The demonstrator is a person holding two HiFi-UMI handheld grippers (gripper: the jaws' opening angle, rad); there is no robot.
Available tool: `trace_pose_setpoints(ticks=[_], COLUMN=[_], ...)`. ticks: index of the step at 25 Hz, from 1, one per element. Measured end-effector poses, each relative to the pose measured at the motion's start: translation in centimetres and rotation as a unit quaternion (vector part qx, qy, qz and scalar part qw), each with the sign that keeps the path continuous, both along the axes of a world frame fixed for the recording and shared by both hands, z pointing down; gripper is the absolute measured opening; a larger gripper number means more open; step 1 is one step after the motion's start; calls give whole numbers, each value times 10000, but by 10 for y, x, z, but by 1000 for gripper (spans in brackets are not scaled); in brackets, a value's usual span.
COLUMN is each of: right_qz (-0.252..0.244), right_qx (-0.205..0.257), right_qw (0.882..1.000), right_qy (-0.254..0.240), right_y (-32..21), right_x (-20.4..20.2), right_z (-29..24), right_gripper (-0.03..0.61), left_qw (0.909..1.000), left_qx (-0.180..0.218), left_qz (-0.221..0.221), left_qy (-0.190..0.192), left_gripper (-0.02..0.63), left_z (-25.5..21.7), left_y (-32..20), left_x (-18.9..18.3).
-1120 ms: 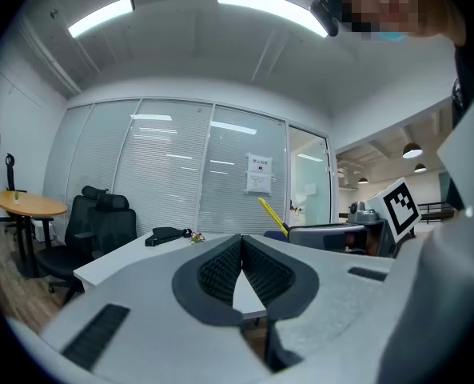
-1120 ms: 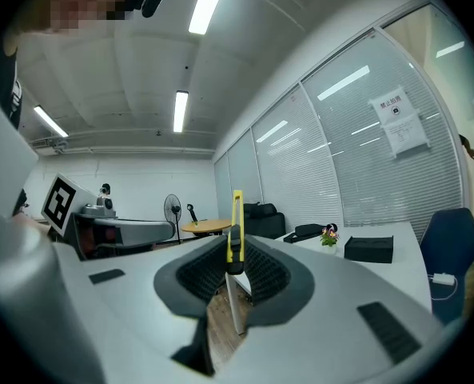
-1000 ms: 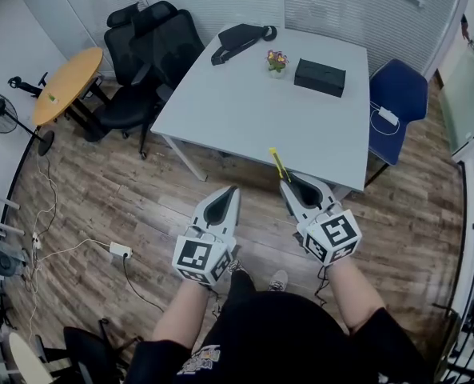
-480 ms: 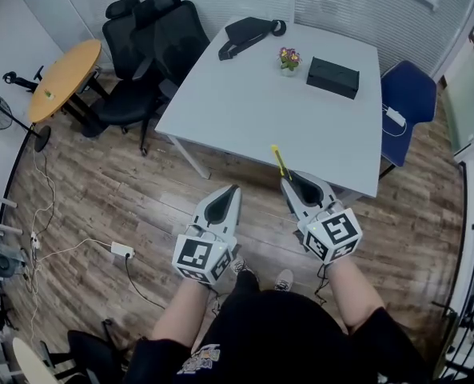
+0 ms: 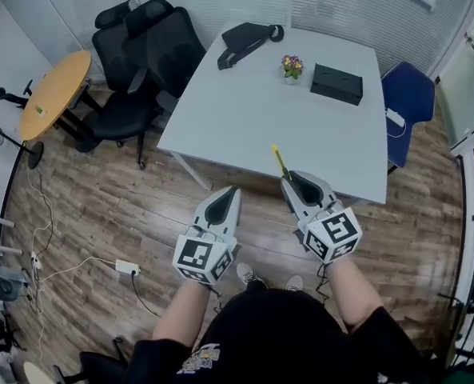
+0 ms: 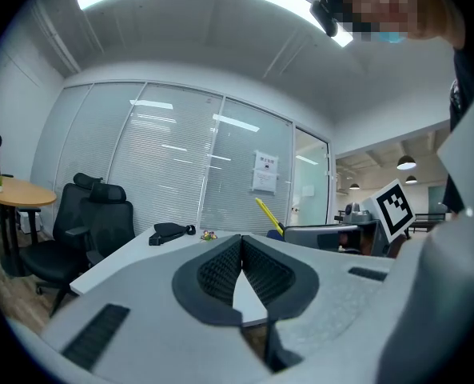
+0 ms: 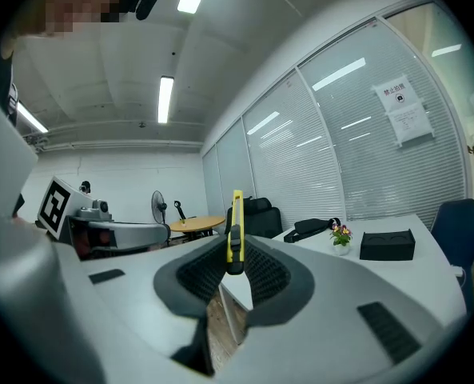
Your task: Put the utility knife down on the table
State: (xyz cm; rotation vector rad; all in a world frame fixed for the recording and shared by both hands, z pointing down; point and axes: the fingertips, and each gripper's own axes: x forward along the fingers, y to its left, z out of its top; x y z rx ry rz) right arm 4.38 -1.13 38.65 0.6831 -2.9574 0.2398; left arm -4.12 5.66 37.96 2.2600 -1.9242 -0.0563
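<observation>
A yellow utility knife sticks up out of my right gripper, which is shut on it. Its tip hangs over the near edge of the white table. In the left gripper view the knife shows as a yellow bar to the right. My left gripper is shut with nothing in it, held over the wooden floor in front of the table.
On the table's far side lie a black bag, a small flower pot and a black box. Black office chairs stand at the left, a blue chair at the right, a round wooden table further left.
The view has moved a little closer to the table; both grippers keep their places in the frame, and the knife is still gripped.
</observation>
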Motion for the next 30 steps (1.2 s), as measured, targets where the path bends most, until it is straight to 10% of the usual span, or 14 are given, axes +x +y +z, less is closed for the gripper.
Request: trace_pose_setpoints(ticks=[30], right_qz=[507], right_qx=[-3], right_qw=[9986], right_qy=[129], right_y=[-85], right_x=[-42], right_z=[8], right_gripper=[69], left_qw=[9987], left_qx=[-121], left_qz=[493], left_qy=[98], left_gripper=[6], left_z=[15], left_y=[-74], left_x=[-44])
